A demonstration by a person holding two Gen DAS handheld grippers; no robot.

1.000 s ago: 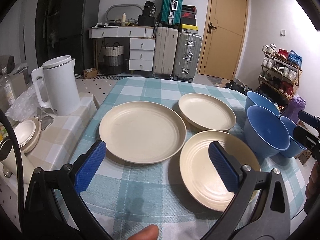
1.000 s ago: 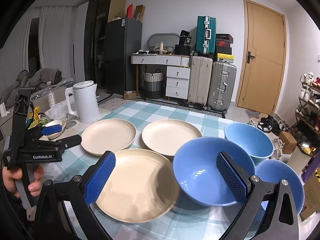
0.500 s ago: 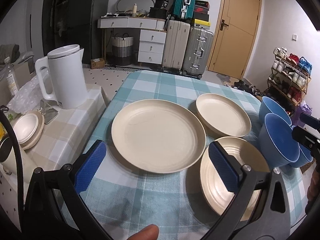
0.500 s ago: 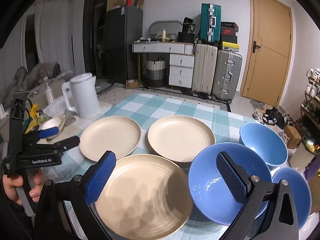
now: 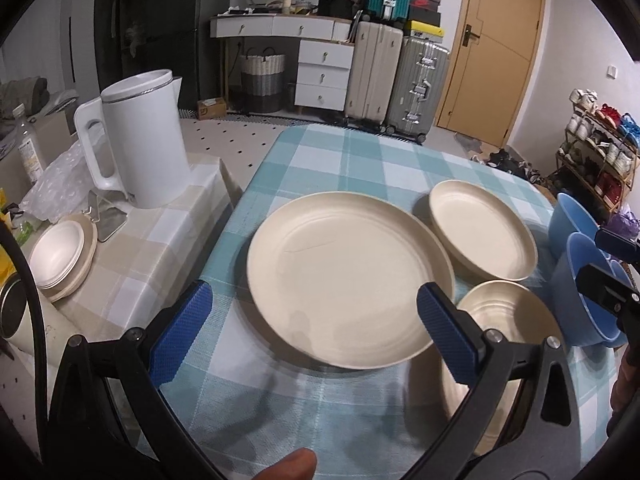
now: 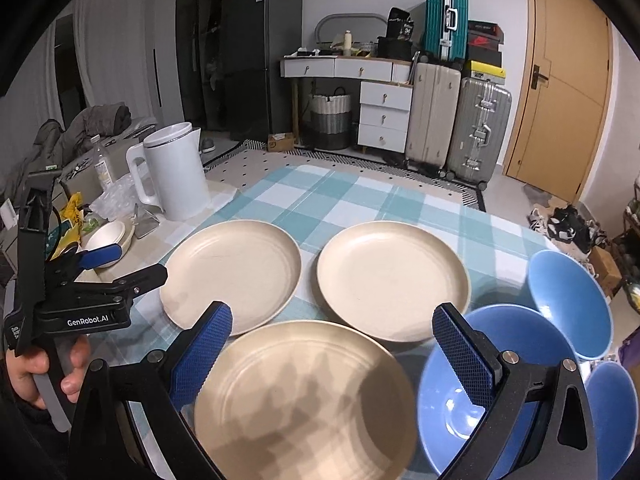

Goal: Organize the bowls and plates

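On the far left of the tabletop, beyond the checked cloth, a white kettle is standing on a side surface, out of the way. Next, the left claw is hovering with its blue pads spread wide and gripping nothing, pointing straight at the left plate, whose near rim is lying just ahead of and between the pads. That plate is sitting flat on the cloth. Moving right, the back plate and the near plate are lying beside it, apart from one another. The right claw is also hanging spread and empty, straddling the gap between the near plate and the big blue bowl. Two more blue bowls are sitting at the right edge. Judging by position, the left claw is nearer the left plate, so stacking likely begins there.
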